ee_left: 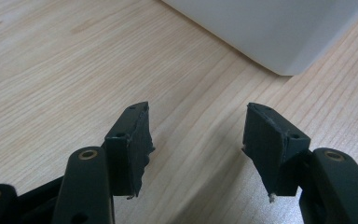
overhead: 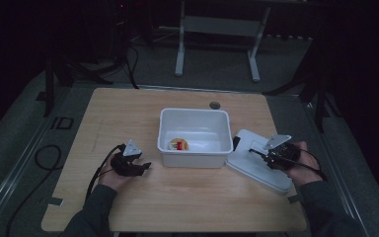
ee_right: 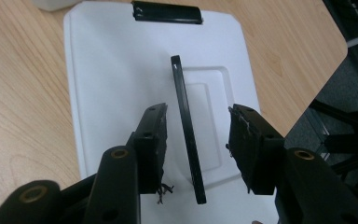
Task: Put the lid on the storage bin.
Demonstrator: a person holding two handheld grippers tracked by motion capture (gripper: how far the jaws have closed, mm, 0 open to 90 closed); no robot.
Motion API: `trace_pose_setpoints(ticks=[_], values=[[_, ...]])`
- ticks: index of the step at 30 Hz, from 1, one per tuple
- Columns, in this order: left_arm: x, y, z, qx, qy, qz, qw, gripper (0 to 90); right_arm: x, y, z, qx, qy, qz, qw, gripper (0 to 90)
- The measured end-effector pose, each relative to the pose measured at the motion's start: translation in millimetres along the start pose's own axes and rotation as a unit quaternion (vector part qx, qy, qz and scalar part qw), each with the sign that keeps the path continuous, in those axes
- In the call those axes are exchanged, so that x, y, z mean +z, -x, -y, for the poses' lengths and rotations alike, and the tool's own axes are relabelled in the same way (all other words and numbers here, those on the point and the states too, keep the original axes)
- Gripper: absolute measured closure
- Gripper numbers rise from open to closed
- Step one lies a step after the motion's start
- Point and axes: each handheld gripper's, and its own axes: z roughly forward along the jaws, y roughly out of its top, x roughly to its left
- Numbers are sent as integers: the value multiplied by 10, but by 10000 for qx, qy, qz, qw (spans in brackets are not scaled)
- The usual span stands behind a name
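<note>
A white bin (overhead: 194, 160) stands mid-table with a small yellow and red item (overhead: 178, 144) on its floor. Its white lid (overhead: 249, 168) lies flat to the right, near the table's right edge. In the right gripper view the lid (ee_right: 112, 70) carries a thin black handle (ee_right: 184, 93) standing on edge and a black clip (ee_right: 167, 11) at its far end. My right gripper (ee_right: 198, 112) straddles that handle with its jaws apart and a gap on each side. My left gripper (overhead: 145, 168) rests open just left of the bin's (ee_left: 270, 28) front corner, over bare wood (ee_left: 51, 70).
A dark round grommet (overhead: 214, 105) sits in the tabletop behind the bin. The table's right edge (ee_right: 307, 107) runs close beside the lid. A white frame stand (overhead: 180, 59) and cables (overhead: 47, 158) are on the floor around the table.
</note>
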Motion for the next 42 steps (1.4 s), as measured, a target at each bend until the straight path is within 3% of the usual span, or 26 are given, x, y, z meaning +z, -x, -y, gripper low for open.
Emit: trace_pose_setpoints(ticks=[18,36,42], values=[[28,-25,31,-58,-7,88,9999,407,110,43,-98,-266,-390,-170,9987,523],[28,-22,38,-72,6,111,9999,396,240,67,-171,-486,-764,-362,9952,623],[29,-20,41,-74,16,112,9999,394,319,61,-218,-627,-979,-389,9925,636]])
